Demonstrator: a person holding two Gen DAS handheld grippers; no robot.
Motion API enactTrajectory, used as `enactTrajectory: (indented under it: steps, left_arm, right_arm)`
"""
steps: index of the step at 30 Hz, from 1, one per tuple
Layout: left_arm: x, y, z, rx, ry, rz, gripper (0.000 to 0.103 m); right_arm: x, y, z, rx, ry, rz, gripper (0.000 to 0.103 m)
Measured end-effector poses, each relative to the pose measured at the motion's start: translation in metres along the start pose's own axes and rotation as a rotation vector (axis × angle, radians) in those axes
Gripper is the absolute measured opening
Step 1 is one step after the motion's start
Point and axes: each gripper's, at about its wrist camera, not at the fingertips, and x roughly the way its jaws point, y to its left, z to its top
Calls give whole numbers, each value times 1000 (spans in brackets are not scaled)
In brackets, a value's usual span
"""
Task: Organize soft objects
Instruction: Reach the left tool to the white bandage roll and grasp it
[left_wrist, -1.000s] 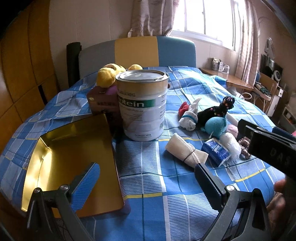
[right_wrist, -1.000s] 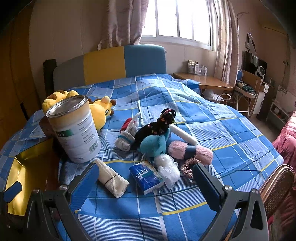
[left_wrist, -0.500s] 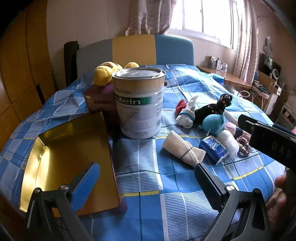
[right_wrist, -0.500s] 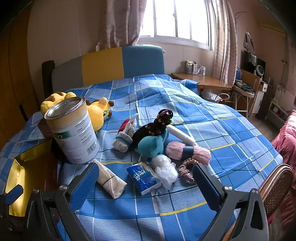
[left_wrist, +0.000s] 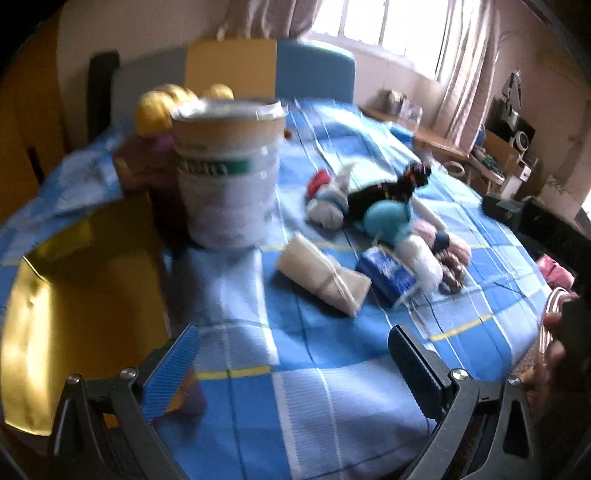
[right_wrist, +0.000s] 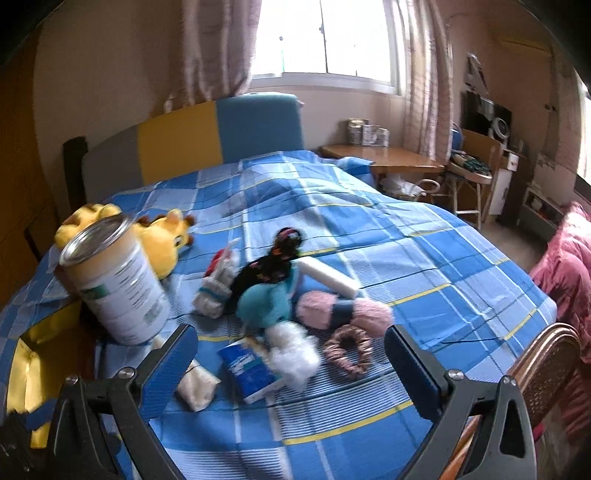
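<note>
A pile of soft things lies mid-bed: a beige rolled cloth (left_wrist: 323, 278), a blue tissue pack (left_wrist: 386, 271) (right_wrist: 249, 365), a teal plush (left_wrist: 388, 221) (right_wrist: 267, 301), a black sock doll (right_wrist: 271, 264), pink yarn (right_wrist: 343, 308), a white fluffy wad (right_wrist: 291, 349), a scrunchie (right_wrist: 347, 350) and a white sock bundle (right_wrist: 216, 290). A gold tray (left_wrist: 74, 280) lies at the left. My left gripper (left_wrist: 291, 363) hovers open in front of the cloth roll. Open and holding nothing, my right gripper (right_wrist: 291, 363) hangs just short of the tissue pack.
A tall protein tin (left_wrist: 227, 173) (right_wrist: 116, 280) stands beside the tray with a maroon box (left_wrist: 142, 166) and a yellow plush (right_wrist: 162, 242) behind it. A wicker chair back (right_wrist: 546, 354) rises at the bed's right edge. A desk (right_wrist: 384, 160) stands by the window.
Both grippers have moved forward and nearer to the pile, so the objects look larger. The views are blurred by motion. Both stay open.
</note>
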Motion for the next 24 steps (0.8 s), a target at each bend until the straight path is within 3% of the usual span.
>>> enactTrajectory:
  steps: [3, 12, 17, 24]
  left_arm:
    - [13, -3, 3, -6, 46, -45, 102]
    - [63, -10, 31, -116, 189, -118, 83]
    - [102, -10, 45, -201, 270, -71, 80]
    - [133, -14, 56, -248, 267, -5, 82]
  right_arm:
    - [3, -24, 5, 59, 5, -26, 103]
    - [14, -54, 5, 113, 21, -53, 103]
    - [21, -53, 2, 107, 39, -29, 103]
    - [34, -52, -1, 111, 71, 15, 103]
